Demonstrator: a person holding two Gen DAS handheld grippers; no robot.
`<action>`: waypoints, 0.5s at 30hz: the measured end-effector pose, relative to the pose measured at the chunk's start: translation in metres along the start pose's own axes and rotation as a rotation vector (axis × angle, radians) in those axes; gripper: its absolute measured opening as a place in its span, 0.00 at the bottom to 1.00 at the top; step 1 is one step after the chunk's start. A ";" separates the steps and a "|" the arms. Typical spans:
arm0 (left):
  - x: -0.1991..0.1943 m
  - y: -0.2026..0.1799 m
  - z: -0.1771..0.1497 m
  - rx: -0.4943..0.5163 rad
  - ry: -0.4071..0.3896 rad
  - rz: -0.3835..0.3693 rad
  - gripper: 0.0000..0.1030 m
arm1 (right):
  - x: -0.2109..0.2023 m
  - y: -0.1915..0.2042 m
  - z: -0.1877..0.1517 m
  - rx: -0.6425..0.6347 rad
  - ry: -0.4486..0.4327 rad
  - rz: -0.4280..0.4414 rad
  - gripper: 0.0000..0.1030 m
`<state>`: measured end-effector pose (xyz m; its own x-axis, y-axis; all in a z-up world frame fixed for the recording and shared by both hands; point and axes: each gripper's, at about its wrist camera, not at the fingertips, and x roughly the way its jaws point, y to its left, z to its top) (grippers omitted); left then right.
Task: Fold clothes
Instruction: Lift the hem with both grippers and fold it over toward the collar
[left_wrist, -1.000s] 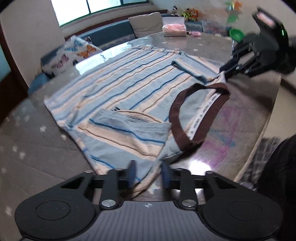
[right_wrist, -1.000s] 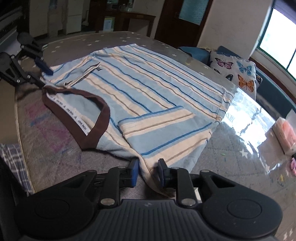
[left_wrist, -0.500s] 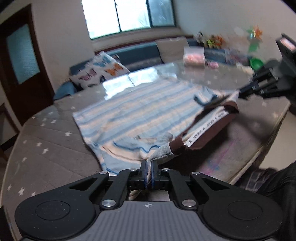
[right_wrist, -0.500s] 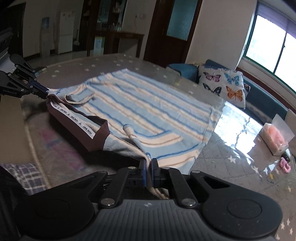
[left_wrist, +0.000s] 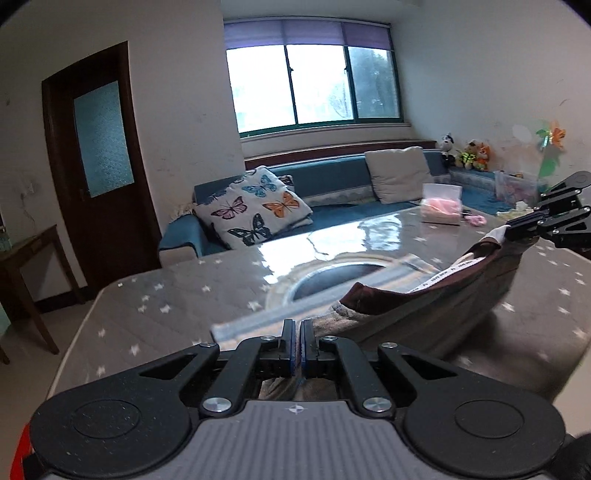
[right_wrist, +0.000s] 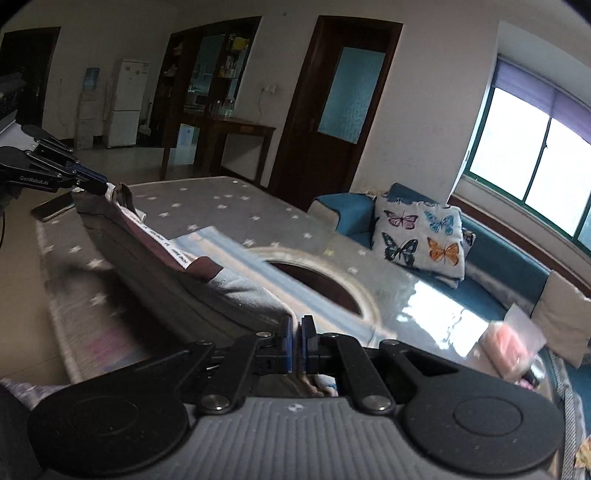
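Observation:
A blue and cream striped shirt (left_wrist: 424, 310) with a brown collar (left_wrist: 454, 277) hangs stretched between my two grippers above the grey star-patterned table (left_wrist: 155, 321). My left gripper (left_wrist: 297, 332) is shut on one shoulder of the shirt. My right gripper (right_wrist: 296, 328) is shut on the other shoulder. The shirt (right_wrist: 192, 280) is lifted off the table, with its lower part blurred and trailing over the glossy tabletop. Each gripper shows in the other's view, the right gripper (left_wrist: 517, 229) at the right edge and the left gripper (right_wrist: 96, 182) at the far left.
A pink tissue pack (left_wrist: 441, 208) lies on the far side of the table. A blue sofa (left_wrist: 332, 184) with a butterfly cushion (left_wrist: 255, 210) and a beige cushion (left_wrist: 400, 173) runs behind the table. A phone (right_wrist: 53, 206) lies near the table's edge.
Both grippers closed on the shirt's shoulders, then rose and tilted up. The shirt, flat on the table before, now hangs lifted between them.

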<state>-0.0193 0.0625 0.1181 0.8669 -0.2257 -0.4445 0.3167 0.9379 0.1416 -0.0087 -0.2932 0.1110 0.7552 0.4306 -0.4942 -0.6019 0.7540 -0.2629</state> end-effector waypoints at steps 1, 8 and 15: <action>0.012 0.005 0.004 -0.008 0.005 0.005 0.02 | 0.009 -0.006 0.005 0.001 0.002 -0.002 0.04; 0.104 0.040 0.026 -0.061 0.081 0.020 0.02 | 0.092 -0.045 0.027 0.041 0.062 -0.018 0.04; 0.193 0.062 0.029 -0.080 0.197 0.022 0.02 | 0.184 -0.078 0.030 0.096 0.151 -0.017 0.04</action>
<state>0.1786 0.0700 0.0672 0.7787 -0.1559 -0.6077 0.2597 0.9618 0.0860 0.1849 -0.2576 0.0653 0.7132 0.3431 -0.6112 -0.5561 0.8078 -0.1955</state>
